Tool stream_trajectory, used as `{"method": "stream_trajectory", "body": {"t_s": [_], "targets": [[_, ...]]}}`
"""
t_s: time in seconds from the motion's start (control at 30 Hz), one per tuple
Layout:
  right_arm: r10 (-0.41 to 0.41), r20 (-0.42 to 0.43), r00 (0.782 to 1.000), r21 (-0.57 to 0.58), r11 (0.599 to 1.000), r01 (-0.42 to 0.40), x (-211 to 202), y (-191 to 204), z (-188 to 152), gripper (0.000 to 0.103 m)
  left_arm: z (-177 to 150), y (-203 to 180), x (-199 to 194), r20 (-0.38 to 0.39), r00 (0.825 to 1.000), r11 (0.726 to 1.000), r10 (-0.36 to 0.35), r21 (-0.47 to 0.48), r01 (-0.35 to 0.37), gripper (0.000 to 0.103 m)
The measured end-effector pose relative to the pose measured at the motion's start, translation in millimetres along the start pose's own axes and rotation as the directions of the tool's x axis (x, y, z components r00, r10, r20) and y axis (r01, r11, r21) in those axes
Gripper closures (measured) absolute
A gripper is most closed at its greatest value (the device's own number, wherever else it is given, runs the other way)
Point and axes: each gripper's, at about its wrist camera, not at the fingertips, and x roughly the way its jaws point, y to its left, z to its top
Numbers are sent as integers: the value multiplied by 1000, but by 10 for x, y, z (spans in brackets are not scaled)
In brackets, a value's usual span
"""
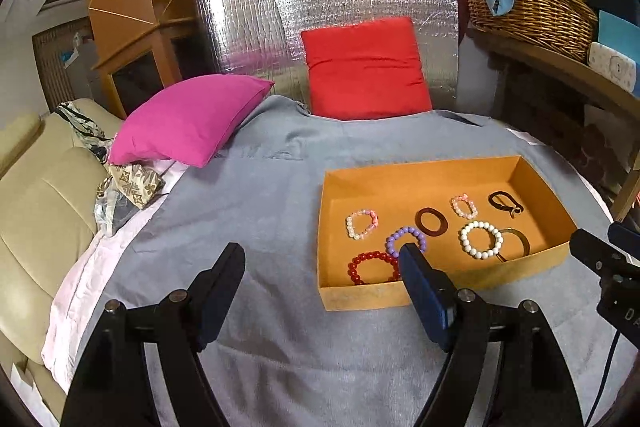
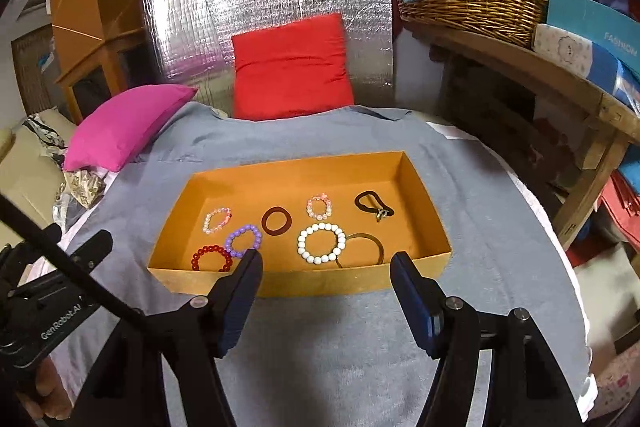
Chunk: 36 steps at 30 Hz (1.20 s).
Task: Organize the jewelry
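Both grippers were off the work. Left gripper (image 1: 322, 253) had its jaws spread wide with nothing between them, hovering over the grey cloth (image 1: 260, 195) just left of the orange cardboard tray (image 1: 400, 297). Right gripper (image 2: 326, 261) was also apart and empty, its jaws spread in front of the tray's near wall.

All jewelry sat inside the tray:
- red bead bracelet (image 2: 208, 257), near-left corner
- purple bead bracelet (image 2: 243, 240), just beside it
- white bead bracelet (image 2: 321, 243), touching a thin gold bangle (image 2: 370, 245)
- two small pink bead bracelets (image 2: 216, 220) (image 2: 319, 207)
- dark brown ring-shaped band (image 2: 276, 221), centre
- black hair tie (image 2: 374, 205), far right
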Motion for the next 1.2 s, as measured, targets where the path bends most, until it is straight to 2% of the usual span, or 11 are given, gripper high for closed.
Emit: {"method": "stream_trajectory", "body": {"t_s": [1.2], "targets": [[31,-13,999,30,999,-31,76,36,-9,33,0,40,-79,15,1000,1000,10,10,-10,23]]}}
